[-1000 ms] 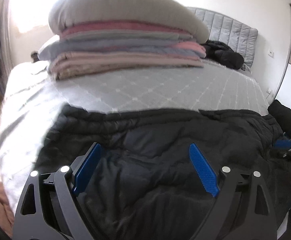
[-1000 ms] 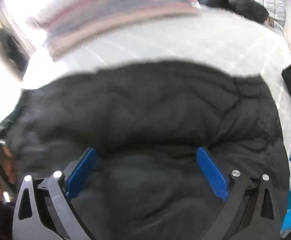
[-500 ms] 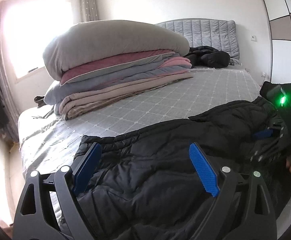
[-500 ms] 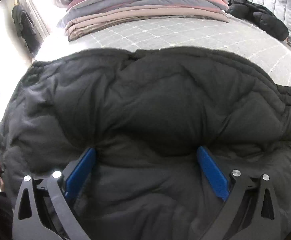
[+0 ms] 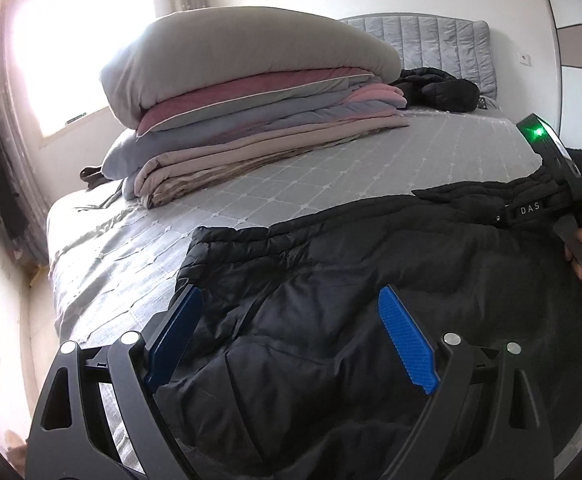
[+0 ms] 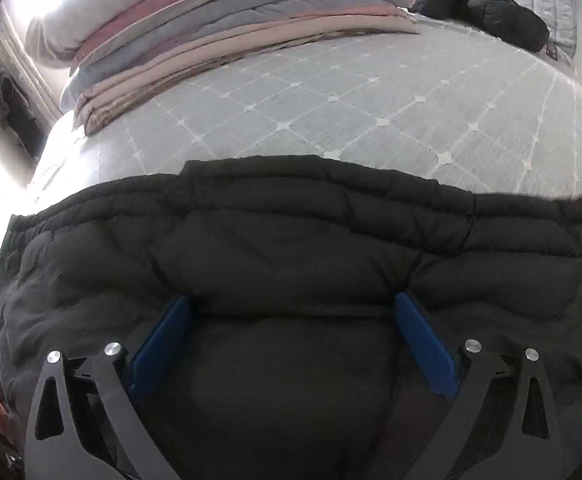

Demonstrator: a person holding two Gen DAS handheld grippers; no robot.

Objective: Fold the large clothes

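A large black quilted jacket (image 5: 371, 264) lies spread across the near part of the grey bed; it also fills the lower half of the right wrist view (image 6: 291, 248). My left gripper (image 5: 291, 300) is open and hovers over the jacket's left part, holding nothing. My right gripper (image 6: 291, 304) is open, its blue fingers (image 6: 423, 344) pressed into a puffy fold of the jacket. The right gripper's body, with a green light, shows at the right edge of the left wrist view (image 5: 567, 192), held by a hand.
A tall stack of folded blankets topped by a grey duvet (image 5: 251, 92) lies on the far left of the bed (image 5: 331, 176). Another black garment (image 5: 439, 88) lies by the padded headboard. A window is at the left wall, and the bed's left edge drops to the floor.
Both grippers have pulled back and tilted, so more bed shows now. The jacket lies flatter, with its far edge straighter. Both grippers stayed open.
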